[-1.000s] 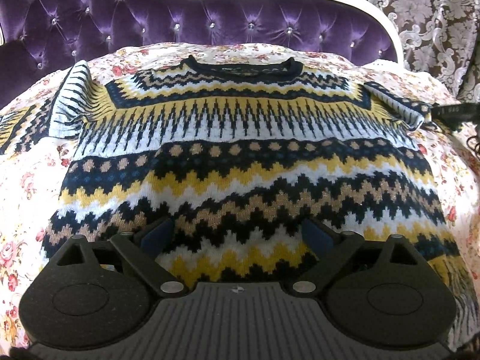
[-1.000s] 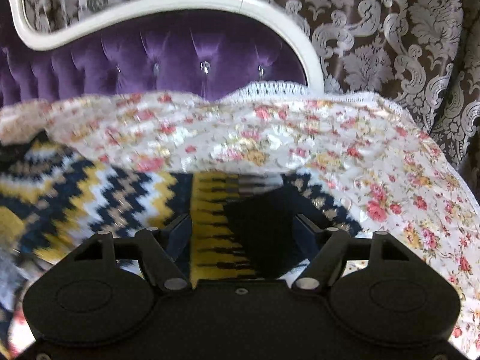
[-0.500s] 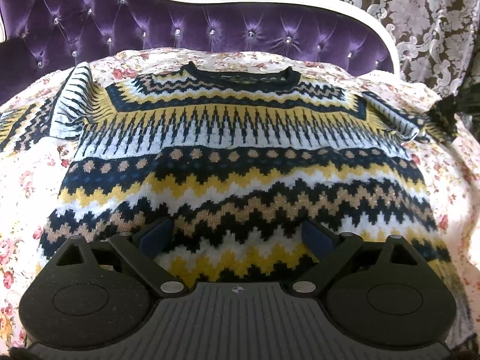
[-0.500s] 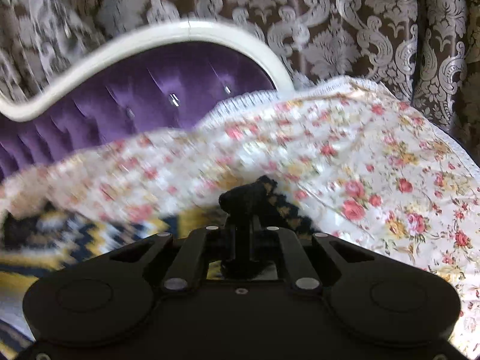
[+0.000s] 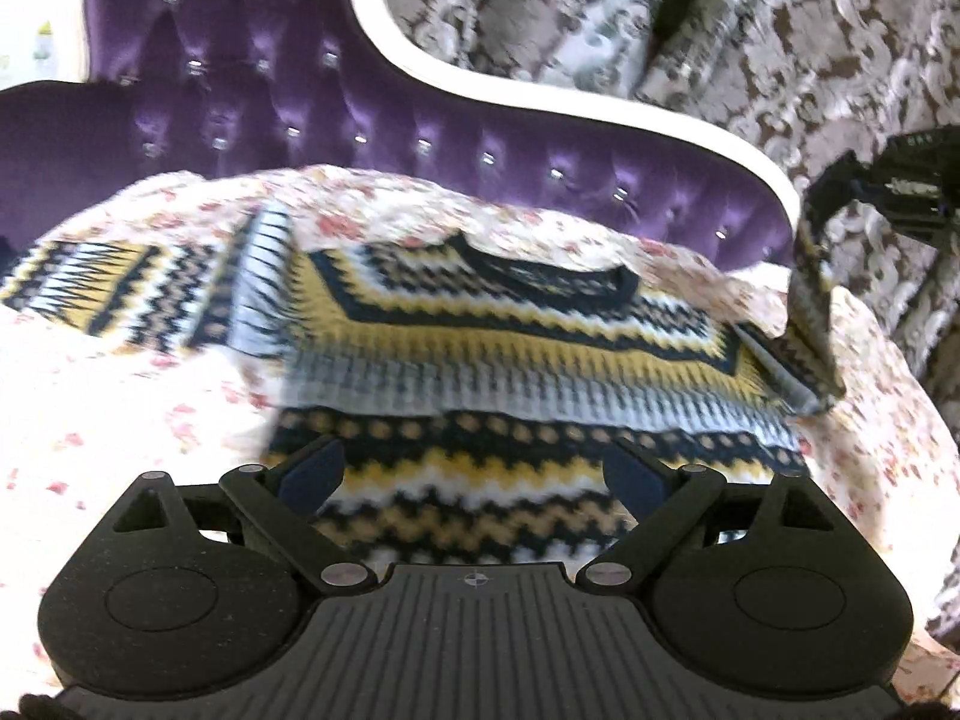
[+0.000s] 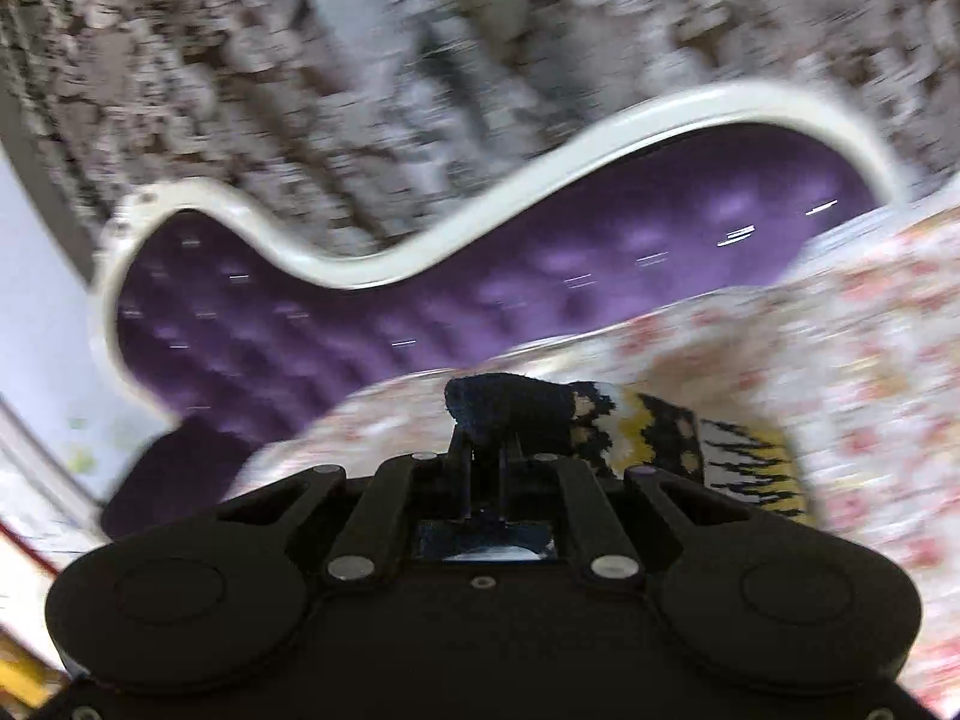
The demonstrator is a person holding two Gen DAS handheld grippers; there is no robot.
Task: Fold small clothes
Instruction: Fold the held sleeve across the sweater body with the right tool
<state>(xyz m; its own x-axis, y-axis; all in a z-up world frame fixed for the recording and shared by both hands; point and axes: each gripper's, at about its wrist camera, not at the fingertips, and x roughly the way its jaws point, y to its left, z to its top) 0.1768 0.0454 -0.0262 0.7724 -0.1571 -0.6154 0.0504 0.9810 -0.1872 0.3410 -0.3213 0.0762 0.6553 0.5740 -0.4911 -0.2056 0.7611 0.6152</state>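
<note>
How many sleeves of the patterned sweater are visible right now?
2. One sleeve of the navy, yellow and white zigzag knit sweater lies spread on the floral bedspread; the other sleeve hangs lifted, its cuff clamped by the right gripper.

Navy, mustard-yellow, tan and white zigzag-banded sweater [image 5: 510, 324] ahead of the black left hand-held gripper [image 5: 474, 474], on a cream rose-print bedspread [image 5: 120, 396], backed by a purple tufted headboard [image 5: 288, 120] with white trim and brown-and-silver damask curtains [image 5: 750, 30].

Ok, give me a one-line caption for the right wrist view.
Right tongs shut on the patterned sweater's dark cuff, lifted above the floral bedspread before the purple tufted headboard.
</note>
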